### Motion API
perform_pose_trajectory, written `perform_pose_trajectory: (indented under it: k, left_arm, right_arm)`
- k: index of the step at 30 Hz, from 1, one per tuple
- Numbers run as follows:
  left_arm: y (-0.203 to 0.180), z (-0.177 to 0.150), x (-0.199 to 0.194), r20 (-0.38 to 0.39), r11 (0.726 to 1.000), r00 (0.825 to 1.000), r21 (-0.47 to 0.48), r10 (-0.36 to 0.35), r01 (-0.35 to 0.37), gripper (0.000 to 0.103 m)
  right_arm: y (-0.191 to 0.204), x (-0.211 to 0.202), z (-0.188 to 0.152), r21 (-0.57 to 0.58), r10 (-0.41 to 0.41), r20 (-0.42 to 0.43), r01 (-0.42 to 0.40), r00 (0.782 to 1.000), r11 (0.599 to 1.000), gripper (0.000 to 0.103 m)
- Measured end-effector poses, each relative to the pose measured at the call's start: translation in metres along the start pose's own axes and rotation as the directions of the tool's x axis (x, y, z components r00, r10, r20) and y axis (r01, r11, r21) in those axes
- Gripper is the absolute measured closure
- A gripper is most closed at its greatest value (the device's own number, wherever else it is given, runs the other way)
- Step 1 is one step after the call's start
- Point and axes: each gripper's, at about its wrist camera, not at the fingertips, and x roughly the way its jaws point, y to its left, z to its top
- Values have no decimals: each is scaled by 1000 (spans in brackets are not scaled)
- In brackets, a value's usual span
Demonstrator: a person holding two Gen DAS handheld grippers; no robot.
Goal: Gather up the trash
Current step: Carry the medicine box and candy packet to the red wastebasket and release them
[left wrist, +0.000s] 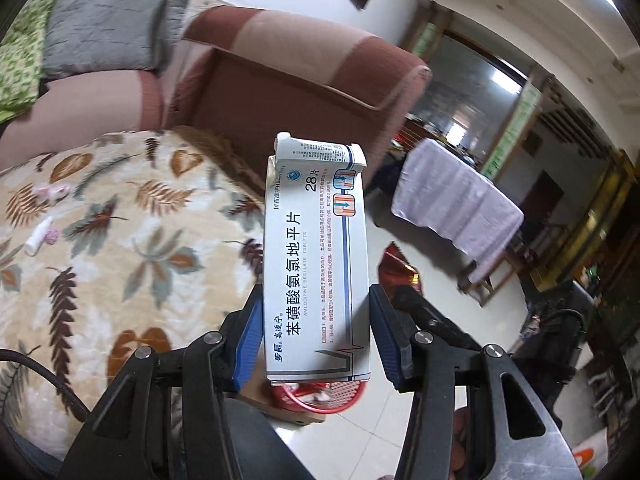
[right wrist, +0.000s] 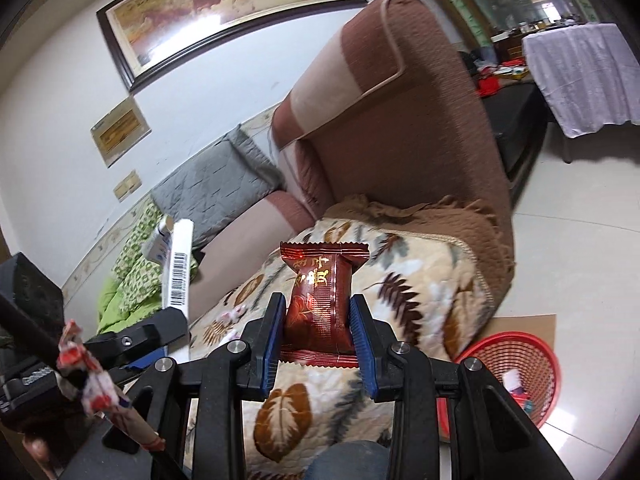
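Observation:
My left gripper (left wrist: pixel 316 312) is shut on a white and blue medicine box (left wrist: pixel 316 256), held upright above the sofa's edge. That box (right wrist: pixel 178 264) and the left gripper (right wrist: pixel 160 330) also show at the left of the right wrist view. My right gripper (right wrist: pixel 318 320) is shut on a dark red snack wrapper (right wrist: pixel 320 300), held over the leaf-patterned blanket (right wrist: pixel 412 292). A red mesh trash basket (right wrist: pixel 516 368) stands on the floor at the lower right; its rim (left wrist: pixel 320 400) peeks out below the box in the left wrist view. Small white and pink bits (left wrist: pixel 42 236) lie on the blanket (left wrist: pixel 120 248).
A brown sofa (right wrist: pixel 400 128) with a tall armrest fills the middle; grey (left wrist: pixel 104 28) and green (left wrist: pixel 20 56) cushions lie on its seat. Brown cardboard (right wrist: pixel 528 322) lies under the basket. A table with a white cloth (left wrist: pixel 456 208) stands across the pale tiled floor (right wrist: pixel 580 248).

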Motion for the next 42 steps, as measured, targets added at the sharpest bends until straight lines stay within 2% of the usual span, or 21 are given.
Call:
perform_pose_trajectory:
  k: [7,22,30,38,42]
  left_arm:
    - [-37,-8,7,-23,998,999,54,-25,26,54]
    - [-68,-22,35,-89,994,995,93,-50,58,54]
    - [-73,-28,52,-122,992,991,104,-51,64,54]
    - [-61,-31,64,-145,995,988,81,-45,57,54]
    - [-51,-34,82,-195,997,980,51,-38,49,54]
  right_arm:
    - [-21,-20,0,32,-39,22,38,999,999,68]
    - [-60,-48,-2,87,-104,39,101,994,991,68]
    - [-73,-44,-5,112,-120,25,116,992,987,68]
    - [-78,-44,-6,117,-158,16,155,987,981,68]
    - [-89,-35,-13,136,-187,-22,188,982,973,68]
